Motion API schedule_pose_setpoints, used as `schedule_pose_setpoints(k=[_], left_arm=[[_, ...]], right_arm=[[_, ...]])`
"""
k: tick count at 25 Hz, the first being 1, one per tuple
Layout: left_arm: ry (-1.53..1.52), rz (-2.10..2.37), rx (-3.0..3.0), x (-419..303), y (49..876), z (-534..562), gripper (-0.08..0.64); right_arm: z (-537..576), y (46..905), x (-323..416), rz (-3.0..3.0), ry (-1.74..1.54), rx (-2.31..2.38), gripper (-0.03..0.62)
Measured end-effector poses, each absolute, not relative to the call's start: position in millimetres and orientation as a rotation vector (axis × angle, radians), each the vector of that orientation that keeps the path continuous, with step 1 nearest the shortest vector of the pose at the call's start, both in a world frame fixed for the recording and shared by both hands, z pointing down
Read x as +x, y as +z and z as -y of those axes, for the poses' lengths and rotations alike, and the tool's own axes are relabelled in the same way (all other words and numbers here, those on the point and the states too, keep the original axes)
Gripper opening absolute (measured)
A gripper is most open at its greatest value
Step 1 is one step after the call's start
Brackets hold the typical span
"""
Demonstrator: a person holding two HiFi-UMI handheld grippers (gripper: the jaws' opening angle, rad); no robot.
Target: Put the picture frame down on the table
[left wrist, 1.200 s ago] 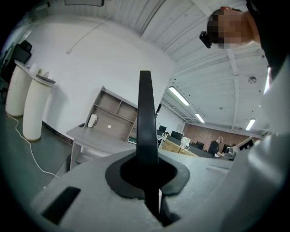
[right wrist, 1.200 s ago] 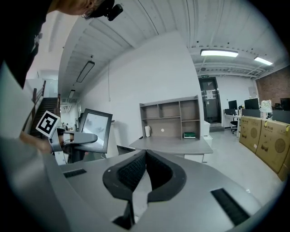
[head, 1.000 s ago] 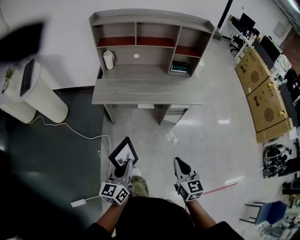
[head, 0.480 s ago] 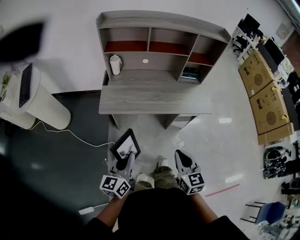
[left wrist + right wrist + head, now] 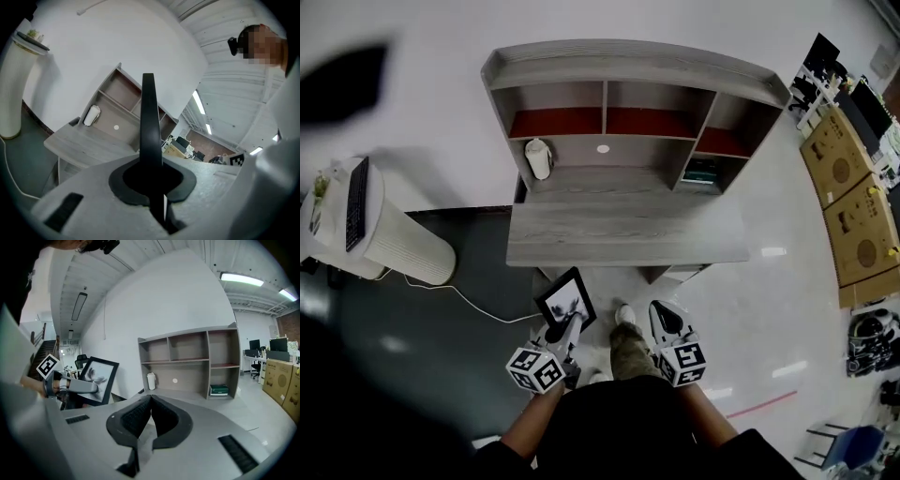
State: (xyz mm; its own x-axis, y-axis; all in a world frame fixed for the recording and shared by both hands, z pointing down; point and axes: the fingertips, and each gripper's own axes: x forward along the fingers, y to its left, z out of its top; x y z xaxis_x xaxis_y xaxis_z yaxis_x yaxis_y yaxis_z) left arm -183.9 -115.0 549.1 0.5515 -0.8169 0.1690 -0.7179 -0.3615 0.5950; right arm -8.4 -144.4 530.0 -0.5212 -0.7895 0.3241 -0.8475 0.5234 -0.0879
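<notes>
A black picture frame (image 5: 567, 300) with a grey print stands tilted in my left gripper (image 5: 559, 330), which is shut on its lower edge. In the left gripper view the picture frame (image 5: 149, 122) shows edge-on, rising from between the jaws. It hangs just in front of the grey desk (image 5: 628, 234), below the desk's front edge in the head view. My right gripper (image 5: 666, 321) is shut with nothing in it, held beside the left one. The right gripper view shows the picture frame (image 5: 98, 380) at its left and the desk (image 5: 187, 390) ahead.
The desk carries a hutch of shelves (image 5: 628, 103) with a white roll (image 5: 540, 157), a white dot (image 5: 603, 148) and a green box (image 5: 701, 173). A white cylinder unit (image 5: 384, 234) with a cable (image 5: 478, 305) stands left. Cardboard boxes (image 5: 853, 187) line the right.
I have walked closer to the desk; it now looms larger in the head view. Both grippers kept their hold and spacing, the frame now near the desk's front edge.
</notes>
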Motion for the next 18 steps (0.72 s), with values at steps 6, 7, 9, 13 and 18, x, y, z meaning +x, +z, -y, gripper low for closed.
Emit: schedule_pose_setpoints(k=[6,7,9,13,18], left_arm=[[-0.123,1.101,2.034,-143.3,585.3,220.2,0.026],[-0.108,1.082,2.003,-133.9,594.2,238.9,0.026],[-0.083,1.052,1.952,-113.1,613.2,276.9,0.026],[-0.016,0.976,1.893,-74.1,657.8,345.4,0.026],[0.027,0.878,1.792,-38.9,718.9,404.5,0.028]], right_arm=[[251.3,537.4,12.4,2.546,0.414,1.350,0.012],[268.0,539.4,17.1,2.549,0.420,1.339,0.012],[299.9,546.3,26.8,2.546,0.428,1.305,0.012],[356.4,568.7,47.5,2.521,0.475,1.254,0.012],[410.2,601.4,76.5,2.467,0.558,1.293,0.012]])
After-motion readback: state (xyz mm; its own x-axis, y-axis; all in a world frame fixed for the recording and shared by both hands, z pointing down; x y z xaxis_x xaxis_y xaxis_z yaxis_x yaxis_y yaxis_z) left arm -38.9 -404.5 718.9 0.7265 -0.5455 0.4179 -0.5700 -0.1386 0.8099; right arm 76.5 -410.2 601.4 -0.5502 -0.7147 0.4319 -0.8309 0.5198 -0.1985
